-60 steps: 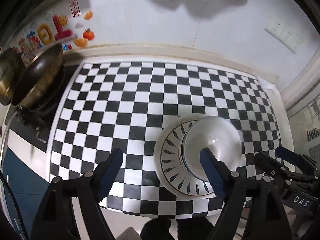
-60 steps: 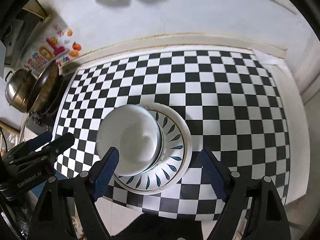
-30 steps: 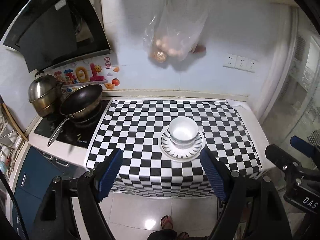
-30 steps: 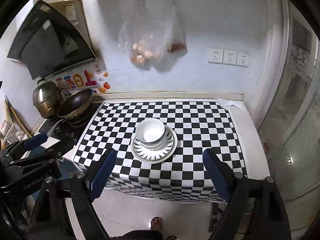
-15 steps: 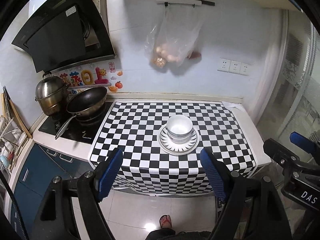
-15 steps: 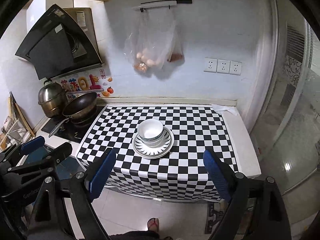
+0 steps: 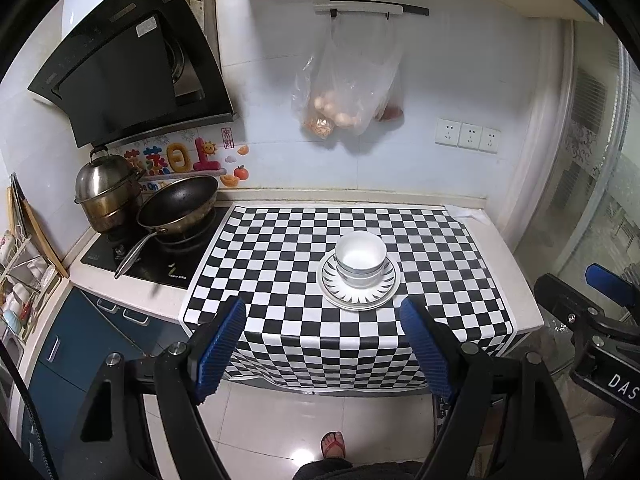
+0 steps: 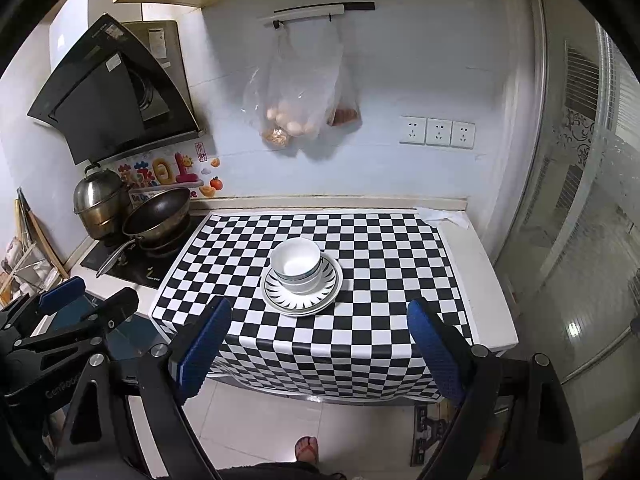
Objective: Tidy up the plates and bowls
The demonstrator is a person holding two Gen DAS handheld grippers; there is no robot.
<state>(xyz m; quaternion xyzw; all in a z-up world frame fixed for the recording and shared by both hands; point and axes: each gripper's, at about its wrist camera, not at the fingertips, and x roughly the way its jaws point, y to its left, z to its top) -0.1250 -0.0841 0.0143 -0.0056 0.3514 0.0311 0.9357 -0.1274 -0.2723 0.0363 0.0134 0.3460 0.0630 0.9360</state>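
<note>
We see both grippers held well back from the tabletop (image 7: 496, 248), above the tiled floor (image 7: 304, 420), each camera looking forward and down across the kitchen. The left gripper (image 7: 324, 344) has its jaws spread wide with nothing between the blue-padded fingers (image 7: 220, 344); in the right wrist view it appears at the lower left (image 8: 76, 304). The right gripper (image 8: 320, 344) is likewise wide open and empty, its blue fingers (image 8: 432, 344) framing the near edge of the checkered cloth (image 8: 360, 320); in the left wrist view it shows at the far right (image 7: 588, 300).

The task's things stand together near the middle of the cloth: white bowls (image 7: 360, 258) nested in a stack rest on a plate (image 7: 358, 292) patterned with dark leaf marks, seen also from the right wrist, bowls (image 8: 297, 262) on plate (image 8: 302, 300). We cannot tell exactly how many bowls the stack holds.

To the left, a frying pan (image 7: 178, 204) and a steel pot (image 7: 104, 192) sit on the cooktop (image 7: 152, 264) beneath a range hood (image 7: 128, 72). A plastic bag (image 7: 348, 92) hangs on the wall.
</note>
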